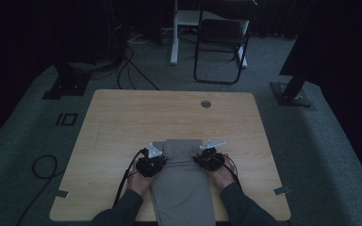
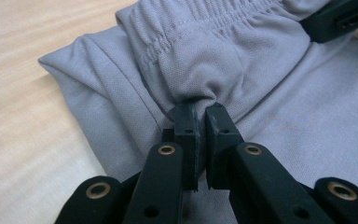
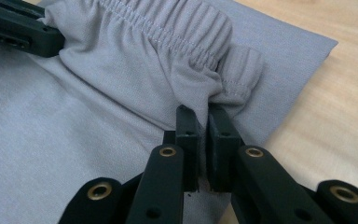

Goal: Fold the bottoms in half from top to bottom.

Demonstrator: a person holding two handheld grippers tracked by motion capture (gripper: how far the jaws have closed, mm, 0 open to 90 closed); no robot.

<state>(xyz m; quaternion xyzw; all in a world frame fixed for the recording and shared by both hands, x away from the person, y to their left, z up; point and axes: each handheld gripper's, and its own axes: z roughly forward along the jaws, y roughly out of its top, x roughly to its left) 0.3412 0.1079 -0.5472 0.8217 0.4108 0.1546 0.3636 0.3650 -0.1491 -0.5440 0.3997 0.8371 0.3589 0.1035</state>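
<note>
- The floor (image 1: 320, 141) is grey carpet, dim, with black cables lying on it at the left.
- A folding chair (image 1: 219, 42) stands on the carpet beyond the far edge of the table.
- The table (image 1: 122, 127) is light wood, with a small round cap near its far edge.
- The grey shorts (image 1: 181, 183) lie on the near middle of the table, running from between the two tongs back over the near edge. The far end is folded over itself, so the gathered elastic waistband (image 2: 200, 28) sits on top of the flat cloth beneath.
- The person's forearms, in dark sleeves, come in from the near edge, one on each side of the shorts.
- The left gripper (image 2: 200, 109) is clamped on a pinch of the folded cloth just below the waistband, at the shorts' left side; the cloth bunches into its closed jaws.
- The right gripper (image 3: 205, 112) is clamped the same way on the waistband's end at the shorts' right side, near the bare wood.
</note>
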